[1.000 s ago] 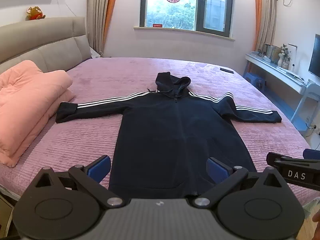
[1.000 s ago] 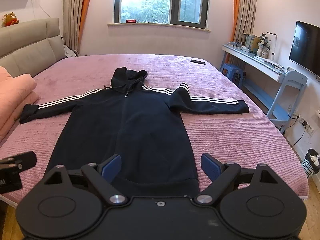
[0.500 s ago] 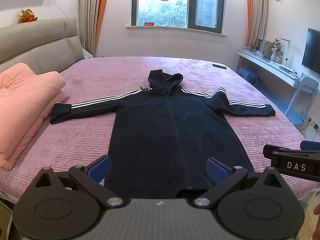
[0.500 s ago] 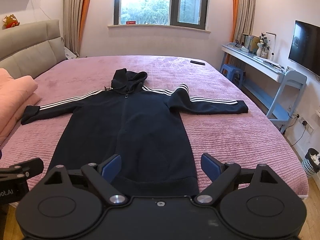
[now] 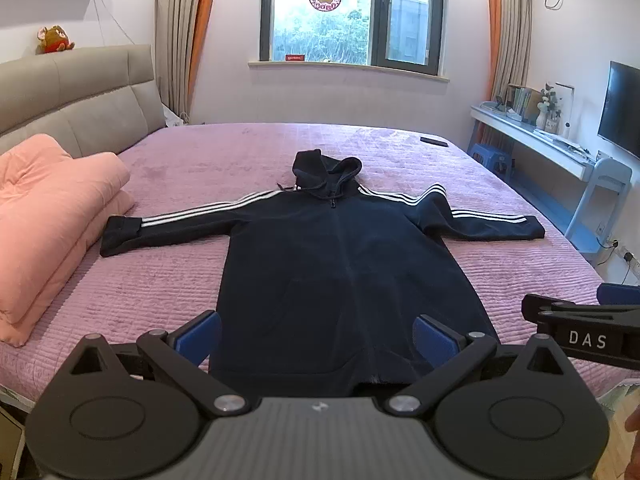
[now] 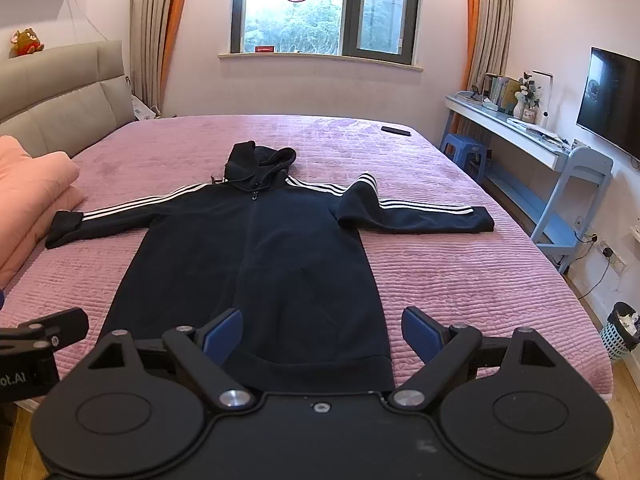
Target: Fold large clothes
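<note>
A long dark navy hooded jacket point(image 5: 340, 272) point(image 6: 256, 264) with white sleeve stripes lies flat, front up, on the pink bed cover point(image 5: 168, 280) point(image 6: 460, 280). Both sleeves are spread sideways and the hood points to the window. My left gripper point(image 5: 318, 338) hovers open above the hem at the near edge of the bed, nothing between its blue pads. My right gripper point(image 6: 322, 332) is open too, over the hem's right half. Each gripper shows at the edge of the other's view.
A folded pink quilt point(image 5: 44, 220) lies on the left by the grey headboard point(image 5: 80, 92). A dark phone point(image 6: 396, 131) rests at the far right of the bed. A blue desk point(image 6: 532, 140), stool point(image 6: 466, 148) and wall television point(image 6: 612, 96) stand right; a bin point(image 6: 622, 330) sits on the floor.
Both views have shifted slightly: the jacket sits a little lower and more centred in the left view. Both grippers stay open and the jacket has not moved.
</note>
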Demonstrator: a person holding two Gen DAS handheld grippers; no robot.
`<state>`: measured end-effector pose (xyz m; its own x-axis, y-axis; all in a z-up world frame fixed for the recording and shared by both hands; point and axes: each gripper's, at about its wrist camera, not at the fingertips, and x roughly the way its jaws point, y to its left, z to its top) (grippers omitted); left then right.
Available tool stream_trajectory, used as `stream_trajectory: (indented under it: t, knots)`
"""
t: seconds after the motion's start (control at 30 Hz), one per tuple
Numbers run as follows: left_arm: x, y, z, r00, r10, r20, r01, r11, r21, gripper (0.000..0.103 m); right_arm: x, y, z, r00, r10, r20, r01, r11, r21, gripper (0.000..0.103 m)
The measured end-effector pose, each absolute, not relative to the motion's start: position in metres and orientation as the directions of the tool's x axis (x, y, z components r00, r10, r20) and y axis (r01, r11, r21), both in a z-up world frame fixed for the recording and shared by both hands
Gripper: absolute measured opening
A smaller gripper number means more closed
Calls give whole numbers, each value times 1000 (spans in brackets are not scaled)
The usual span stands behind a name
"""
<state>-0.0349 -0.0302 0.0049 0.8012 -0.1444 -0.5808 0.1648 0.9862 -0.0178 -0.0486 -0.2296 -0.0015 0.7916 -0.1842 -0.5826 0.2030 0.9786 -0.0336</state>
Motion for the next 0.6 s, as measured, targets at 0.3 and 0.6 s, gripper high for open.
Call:
stream_trajectory:
  t: [0.3,0.6]
  knots:
    - [-42,-36,8,810,-154,-566,189,982,3,103,-53,-230,1,793,-185,-580,204,978,-33,102]
    - [-39,-25,7,818,-120,-563,148,989,4,103,-53,-227,-1,791,-175,-586,192,981,-34,102]
